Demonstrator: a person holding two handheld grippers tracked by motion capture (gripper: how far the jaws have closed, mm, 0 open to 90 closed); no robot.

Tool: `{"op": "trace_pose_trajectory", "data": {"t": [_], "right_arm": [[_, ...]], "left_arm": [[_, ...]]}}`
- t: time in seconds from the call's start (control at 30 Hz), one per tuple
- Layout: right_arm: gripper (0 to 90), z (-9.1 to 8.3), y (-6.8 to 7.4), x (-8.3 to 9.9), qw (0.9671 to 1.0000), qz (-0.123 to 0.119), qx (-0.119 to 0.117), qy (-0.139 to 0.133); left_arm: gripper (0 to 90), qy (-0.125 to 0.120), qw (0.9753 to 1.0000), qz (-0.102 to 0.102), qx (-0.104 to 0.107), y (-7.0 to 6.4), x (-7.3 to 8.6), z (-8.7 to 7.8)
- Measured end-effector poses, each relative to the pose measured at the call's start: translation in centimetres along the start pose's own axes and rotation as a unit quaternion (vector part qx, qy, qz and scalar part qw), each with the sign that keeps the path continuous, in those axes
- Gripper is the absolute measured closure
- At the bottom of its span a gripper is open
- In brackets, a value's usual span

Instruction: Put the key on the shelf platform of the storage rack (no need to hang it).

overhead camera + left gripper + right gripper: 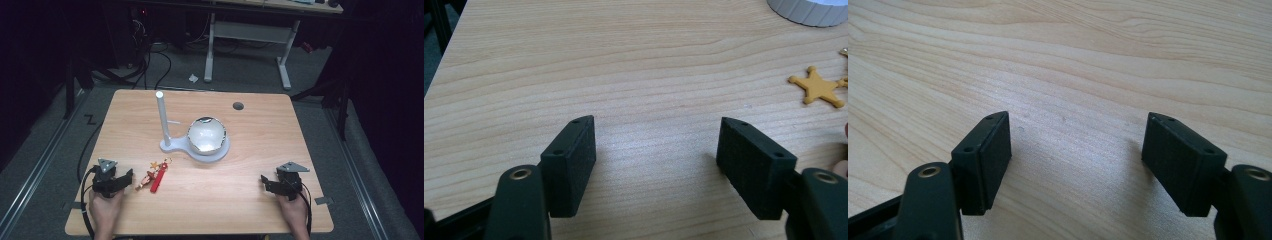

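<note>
A keychain (156, 176) with a red strap, a small figure and a yellow star (819, 87) lies flat on the wooden table (250, 200), left of centre near the front. Behind it stands a white stand (165, 125), an upright post on a flat base, with a shiny silver bowl (206, 135) resting on the base's round dish. My left gripper (129, 176) rests on the table just left of the keychain, open, with bare wood between its jaws. My right gripper (263, 181) sits at the front right, also open over bare wood.
The white base's rim (809, 11) shows at the top right of the left gripper view. A round cable hole (238, 106) sits near the table's far edge. Beyond the table are a white desk frame (247, 35) and cables on the floor.
</note>
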State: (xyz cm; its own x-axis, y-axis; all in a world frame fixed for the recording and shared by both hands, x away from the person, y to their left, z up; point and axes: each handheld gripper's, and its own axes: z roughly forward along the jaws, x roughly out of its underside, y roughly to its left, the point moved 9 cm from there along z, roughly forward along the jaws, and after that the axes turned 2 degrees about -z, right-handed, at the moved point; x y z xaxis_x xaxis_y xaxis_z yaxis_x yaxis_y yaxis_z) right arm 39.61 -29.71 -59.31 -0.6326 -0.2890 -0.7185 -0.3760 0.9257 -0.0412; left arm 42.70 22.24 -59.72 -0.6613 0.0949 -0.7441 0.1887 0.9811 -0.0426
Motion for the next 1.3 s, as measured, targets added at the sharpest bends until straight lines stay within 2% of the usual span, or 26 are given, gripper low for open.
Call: {"op": "trace_pose_trajectory", "data": {"t": [0.83,1.0,1.3], "right_arm": [[28.1,0.01,-0.01,-0.01,1.0,0.0,0.0,0.0],[28.1,0.01,0.0,-0.01,1.0,0.0,0.0,0.0],[28.1,0.0,-0.01,-0.01,1.0,0.0,0.0,0.0]], "left_arm": [[30.0,0.003,1.0,0.006,0.007,-0.09,0.03,0.01],[30.0,0.006,0.9998,0.011,0.013,-0.09,0.01,-0.01],[29.9,0.005,0.9996,0.005,0.027,-0.3,-0.16,-0.16]]}}
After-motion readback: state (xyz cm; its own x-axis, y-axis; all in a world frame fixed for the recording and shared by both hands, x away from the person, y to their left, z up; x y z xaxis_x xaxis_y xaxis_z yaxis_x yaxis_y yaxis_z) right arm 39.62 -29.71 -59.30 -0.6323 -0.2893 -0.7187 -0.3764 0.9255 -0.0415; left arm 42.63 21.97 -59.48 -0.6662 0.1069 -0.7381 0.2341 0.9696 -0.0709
